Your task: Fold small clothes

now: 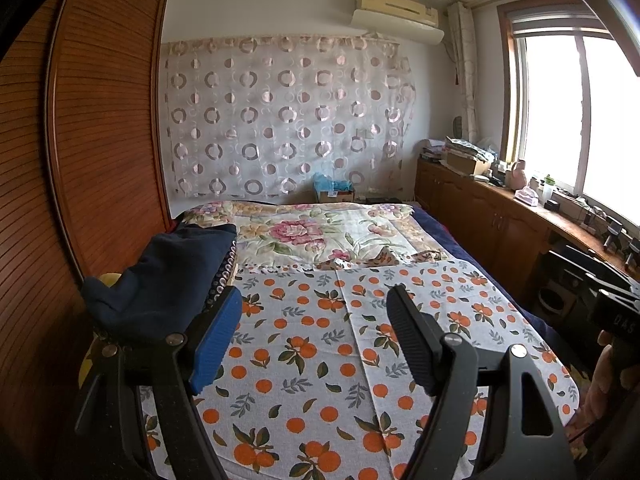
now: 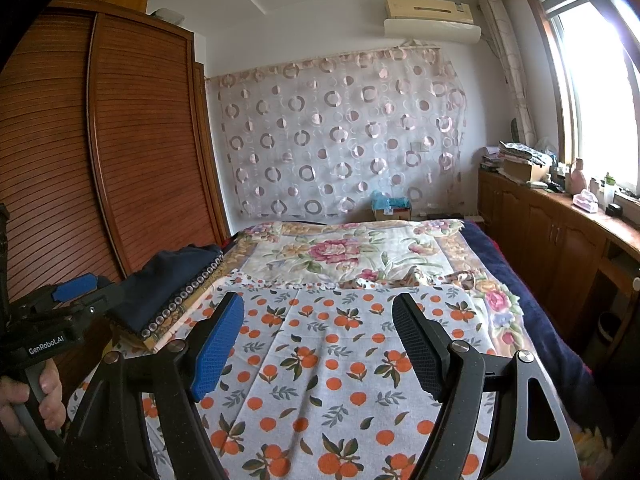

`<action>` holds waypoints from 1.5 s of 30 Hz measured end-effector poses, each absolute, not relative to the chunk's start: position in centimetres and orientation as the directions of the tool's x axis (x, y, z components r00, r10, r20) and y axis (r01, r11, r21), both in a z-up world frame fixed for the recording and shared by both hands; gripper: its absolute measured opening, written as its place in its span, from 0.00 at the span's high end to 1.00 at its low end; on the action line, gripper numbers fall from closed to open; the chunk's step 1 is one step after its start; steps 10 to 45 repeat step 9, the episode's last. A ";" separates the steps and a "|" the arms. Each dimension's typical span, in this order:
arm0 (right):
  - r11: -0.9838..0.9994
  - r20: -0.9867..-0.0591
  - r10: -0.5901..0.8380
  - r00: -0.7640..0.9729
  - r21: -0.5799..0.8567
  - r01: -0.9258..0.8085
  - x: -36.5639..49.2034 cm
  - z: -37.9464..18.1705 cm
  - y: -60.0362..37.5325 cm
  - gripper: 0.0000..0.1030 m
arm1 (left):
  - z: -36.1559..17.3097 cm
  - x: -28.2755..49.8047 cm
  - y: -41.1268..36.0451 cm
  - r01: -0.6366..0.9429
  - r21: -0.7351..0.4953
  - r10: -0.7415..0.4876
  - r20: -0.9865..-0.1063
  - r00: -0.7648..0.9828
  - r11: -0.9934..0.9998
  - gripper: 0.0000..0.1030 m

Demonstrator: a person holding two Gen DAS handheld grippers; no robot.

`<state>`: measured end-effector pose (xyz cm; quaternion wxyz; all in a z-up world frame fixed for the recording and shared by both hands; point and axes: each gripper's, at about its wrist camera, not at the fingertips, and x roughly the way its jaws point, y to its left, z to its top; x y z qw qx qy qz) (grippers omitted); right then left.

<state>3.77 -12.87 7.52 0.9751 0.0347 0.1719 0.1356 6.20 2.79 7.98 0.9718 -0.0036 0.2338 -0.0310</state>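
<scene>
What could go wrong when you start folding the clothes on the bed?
Both grippers, left and right, are open and empty. The dark blue clothes sit heaped by the bed's edge beside the wardrobe, so a careless tug might drop them. The orange-print cloth might get pinched too.

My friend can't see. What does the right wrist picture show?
Open tongs hover, holding nothing, over an orange-print cloth on a bed. Dark blue clothes are piled at left, beside the other tongs.
</scene>
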 end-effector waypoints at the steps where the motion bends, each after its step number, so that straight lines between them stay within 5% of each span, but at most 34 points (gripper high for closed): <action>1: 0.961 -0.326 0.276 0.904 0.114 -0.252 3.8 7.6 -12.9 0.24 | 8.1 6.2 2.8 0.058 -0.020 -0.061 -0.455 0.889 0.998 0.27; 45: 0.961 -0.325 0.276 0.905 0.115 -0.252 3.7 7.6 -12.9 0.24 | 8.1 6.3 3.0 0.056 -0.020 -0.059 -0.451 0.890 0.998 0.27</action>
